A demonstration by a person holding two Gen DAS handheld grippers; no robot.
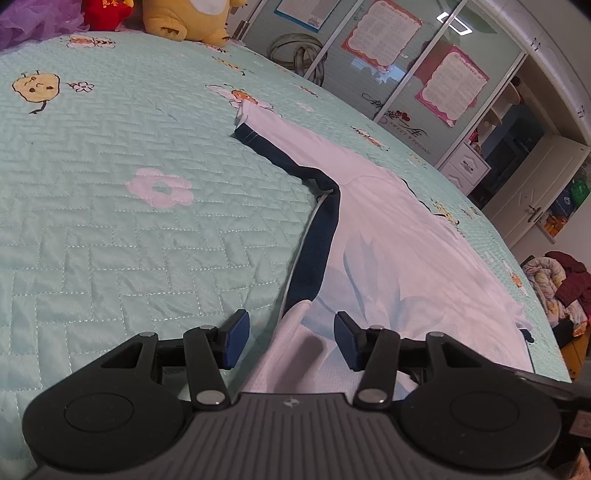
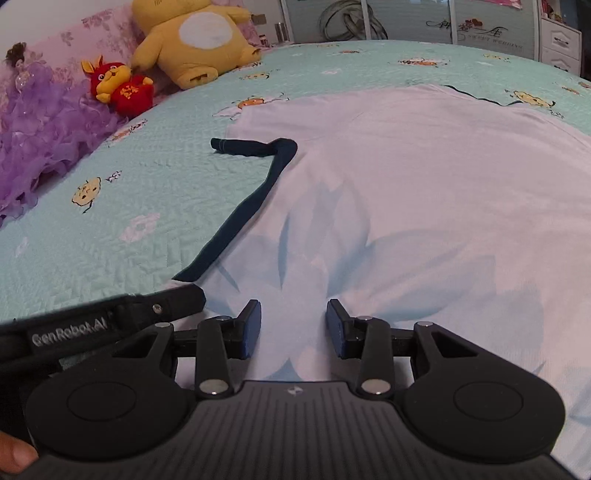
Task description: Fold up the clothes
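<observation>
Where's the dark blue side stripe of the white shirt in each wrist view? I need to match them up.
Left wrist: the dark blue stripe runs up the centre, from just ahead of the left claw.
Right wrist: the stripe runs diagonally left of centre.
Shared landmark: the yellow plush toy at the top.

Bedspread [image 1: 110, 221] left of shirt [image 2: 424, 203] bare, passable; plush toys [image 2: 192, 40] crowd headboard end.

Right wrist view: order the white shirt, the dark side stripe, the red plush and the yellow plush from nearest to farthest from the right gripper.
1. White shirt, directly under the right gripper.
2. Dark side stripe, ahead-left along the shirt's edge.
3. Red plush, far left on the bedspread.
4. Yellow plush, behind it at the headboard.
</observation>
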